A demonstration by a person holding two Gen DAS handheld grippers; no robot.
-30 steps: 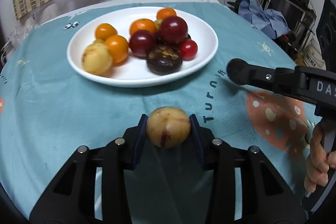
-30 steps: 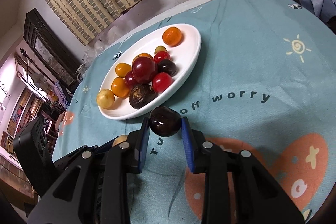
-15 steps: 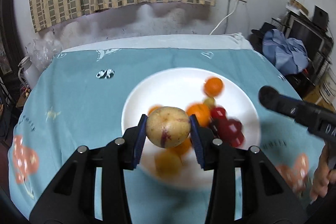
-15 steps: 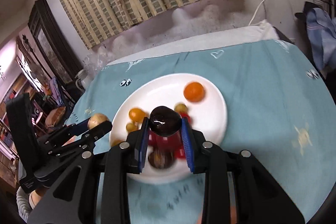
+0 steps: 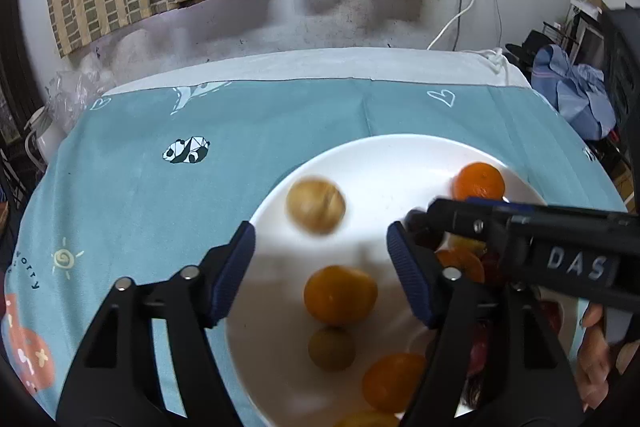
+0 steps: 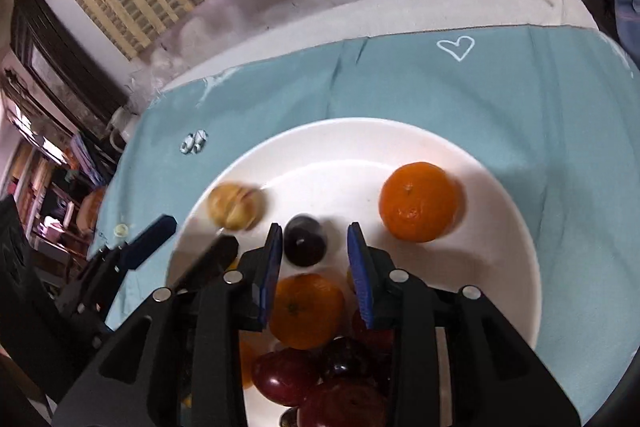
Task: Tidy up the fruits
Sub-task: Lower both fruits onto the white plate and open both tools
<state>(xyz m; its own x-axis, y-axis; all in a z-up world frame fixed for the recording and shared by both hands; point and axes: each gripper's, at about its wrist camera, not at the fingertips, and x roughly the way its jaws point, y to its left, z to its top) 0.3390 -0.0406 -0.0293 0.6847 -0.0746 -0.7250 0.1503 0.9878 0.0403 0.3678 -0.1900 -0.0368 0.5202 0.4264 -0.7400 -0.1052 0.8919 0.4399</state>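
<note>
Over the white plate (image 5: 360, 155), both grippers hang with their jaws spread and nothing between them touching the pads. Ahead of the left gripper (image 5: 320, 251), the yellow-brown fruit (image 5: 316, 206) sits blurred on the plate's left part, free of the blue pads. The dark plum (image 6: 304, 239) lies just beyond the right gripper (image 6: 314, 267), between its fingertip lines but clear of both. A lone orange mandarin (image 6: 419, 202) rests on the plate's far right side, apart from the rest. Nearer the cameras, more fruit crowds the plate: another mandarin (image 6: 306, 311) directly under the right gripper, dark red plums (image 6: 288, 373) beside it, and, in the left wrist view, an orange fruit (image 5: 340, 295) with a small greenish one (image 5: 331, 349) touching its near side. The plate stands on a worktop covered with a teal cloth (image 5: 160, 195) printed with a panda and hearts.
</note>
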